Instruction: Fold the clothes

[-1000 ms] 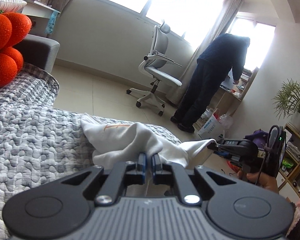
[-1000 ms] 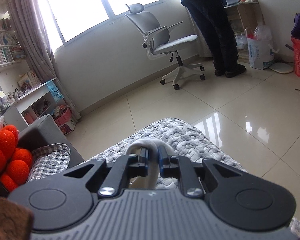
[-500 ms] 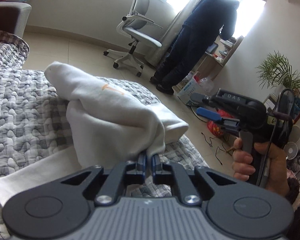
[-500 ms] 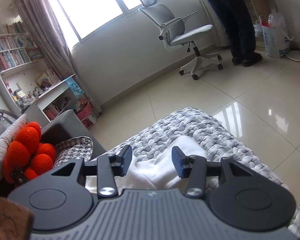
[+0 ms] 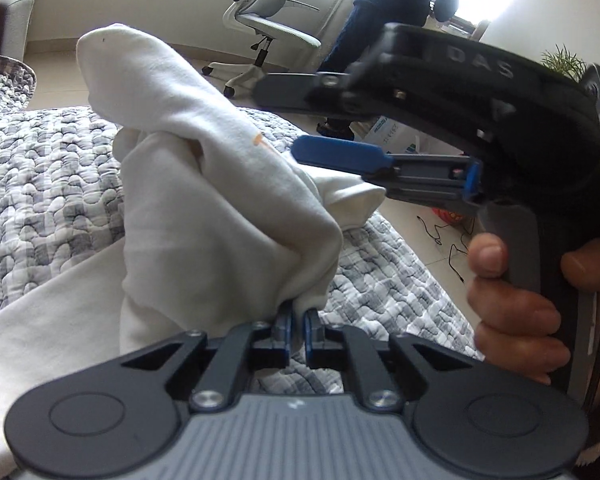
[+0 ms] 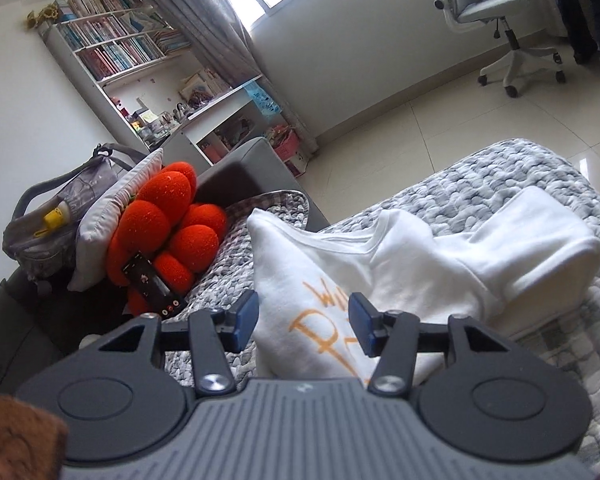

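White cotton shirt (image 5: 204,184) bunches from our left gripper (image 5: 297,330), pinched tight on a fold; our right gripper (image 6: 303,322) has just spread, seemingly above it, touching nothing.

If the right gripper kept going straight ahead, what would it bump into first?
Probably the white shirt with orange lettering. The right gripper is open, its jaws have just been opening, and nothing is pinched; the shirt lies just ahead on the grey quilt. Depth is hard to judge.

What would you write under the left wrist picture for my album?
Left gripper pinching a white shirt above the grey quilt, right gripper open beside it.
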